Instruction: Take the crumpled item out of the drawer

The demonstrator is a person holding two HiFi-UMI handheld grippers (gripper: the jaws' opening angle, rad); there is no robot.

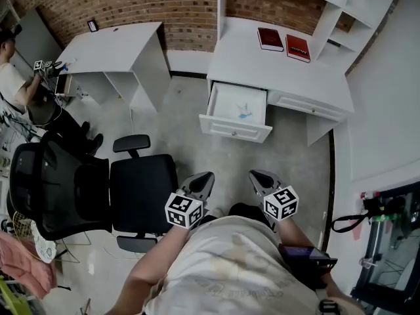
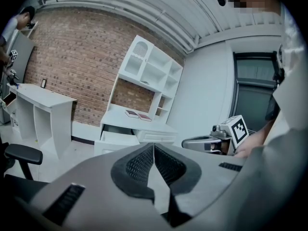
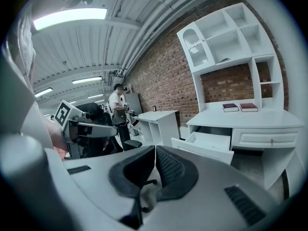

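Find the crumpled item [image 1: 246,112] lying in the open drawer [image 1: 233,131] under the white tabletop [image 1: 262,67], well apart from both tools. Probably light, soft and easily squashed, so pinch at a raised fold. Too small here to tell its long axis or heading. Note the left tool [image 1: 200,184] and right tool [image 1: 262,180], each closed tight on nothing.

No word, number or brand can be read. Coded black-and-white square markers [image 1: 184,210] sit on the left gripper [image 1: 207,176] and right gripper [image 1: 253,174]; the red books [image 1: 270,39] show no legible title
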